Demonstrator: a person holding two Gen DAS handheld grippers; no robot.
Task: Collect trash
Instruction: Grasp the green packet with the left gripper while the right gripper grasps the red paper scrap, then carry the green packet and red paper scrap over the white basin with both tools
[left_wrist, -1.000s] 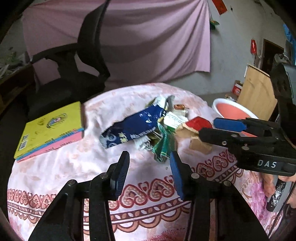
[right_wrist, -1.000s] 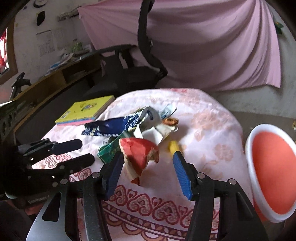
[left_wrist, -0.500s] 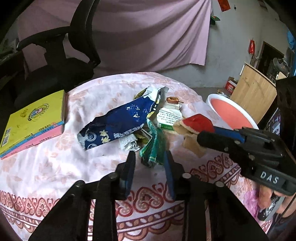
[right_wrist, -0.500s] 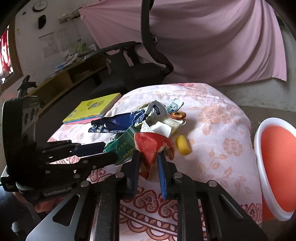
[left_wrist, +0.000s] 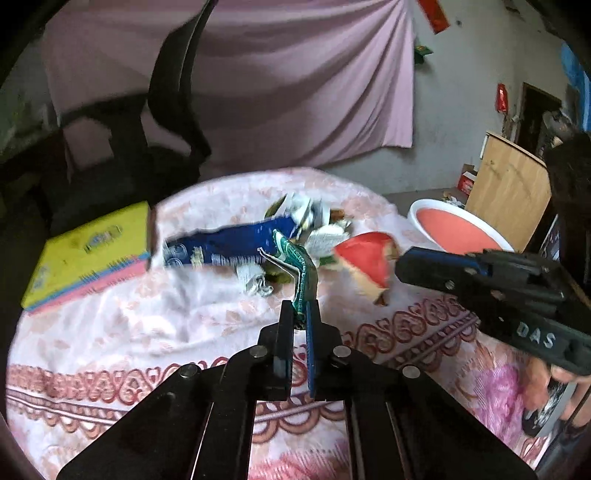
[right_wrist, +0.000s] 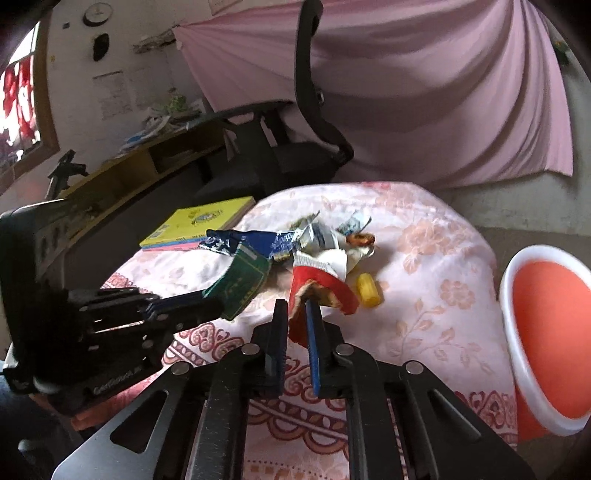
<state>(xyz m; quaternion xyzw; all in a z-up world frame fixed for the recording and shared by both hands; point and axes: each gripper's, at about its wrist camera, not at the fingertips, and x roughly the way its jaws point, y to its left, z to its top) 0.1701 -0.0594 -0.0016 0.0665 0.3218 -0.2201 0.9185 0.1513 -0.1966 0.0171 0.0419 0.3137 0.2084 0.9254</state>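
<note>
A heap of trash lies mid-table: a blue wrapper (left_wrist: 229, 245), white crumpled papers (right_wrist: 325, 240) and a yellow cap (right_wrist: 367, 290). My left gripper (left_wrist: 299, 314) is shut on a green wrapper (left_wrist: 301, 266) and holds it lifted off the cloth; it also shows in the right wrist view (right_wrist: 243, 284). My right gripper (right_wrist: 297, 314) is shut on a torn red paper cup (right_wrist: 317, 288), raised above the table; the cup also shows in the left wrist view (left_wrist: 367, 264).
A yellow and pink book (left_wrist: 88, 251) lies at the table's left. An orange bin with a white rim (right_wrist: 546, 314) stands off the table's right edge. A black office chair (right_wrist: 295, 147) stands behind the table. The table has a pink floral cloth (left_wrist: 166, 325).
Both grippers have closed from open: the left on the green wrapper, the right on the red cup. Both pieces now hang lifted off the cloth.
</note>
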